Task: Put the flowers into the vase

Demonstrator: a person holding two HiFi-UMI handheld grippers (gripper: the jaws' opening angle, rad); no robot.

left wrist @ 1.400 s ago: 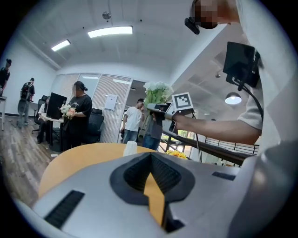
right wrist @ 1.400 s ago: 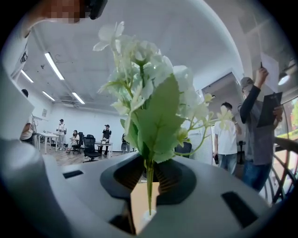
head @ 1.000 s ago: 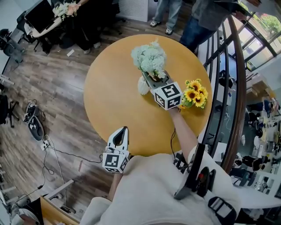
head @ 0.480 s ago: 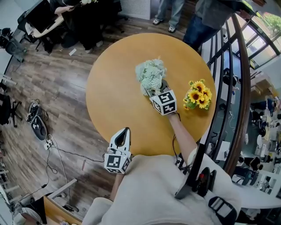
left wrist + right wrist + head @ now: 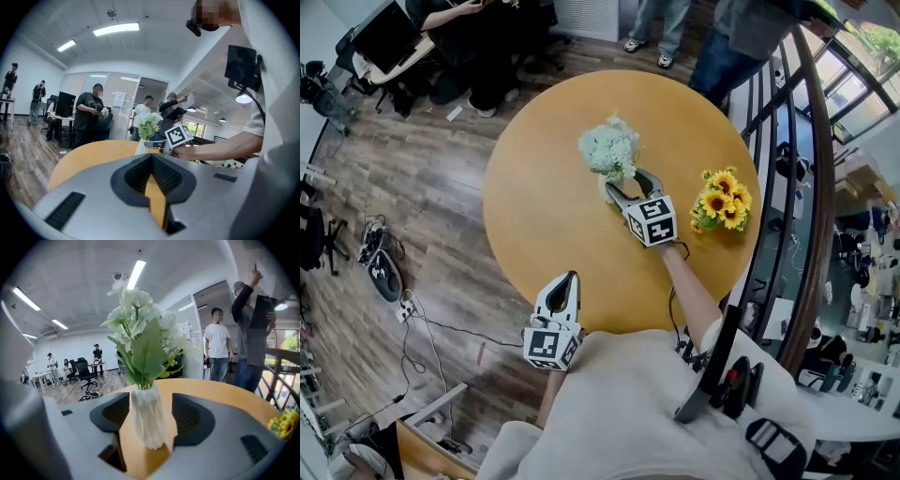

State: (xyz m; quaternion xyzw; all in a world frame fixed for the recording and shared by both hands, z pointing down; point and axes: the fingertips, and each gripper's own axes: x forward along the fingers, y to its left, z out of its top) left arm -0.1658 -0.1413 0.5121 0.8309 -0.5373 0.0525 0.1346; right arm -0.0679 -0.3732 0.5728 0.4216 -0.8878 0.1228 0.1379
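While the pale green flowers (image 5: 609, 148) stand upright in the white vase (image 5: 605, 190) near the middle of the round bench (image 5: 534, 220), the right tool (image 5: 626, 185), whose jaws have just been opening wide, flanks the vase without pressing on it. Sunflowers (image 5: 720, 202) sit near the bench's right edge. The left tool (image 5: 568, 279) hangs pinched together at the near edge.

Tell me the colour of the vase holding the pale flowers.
White: the vase is a slightly translucent white with faint vertical pleats. It shows best in the right gripper view.
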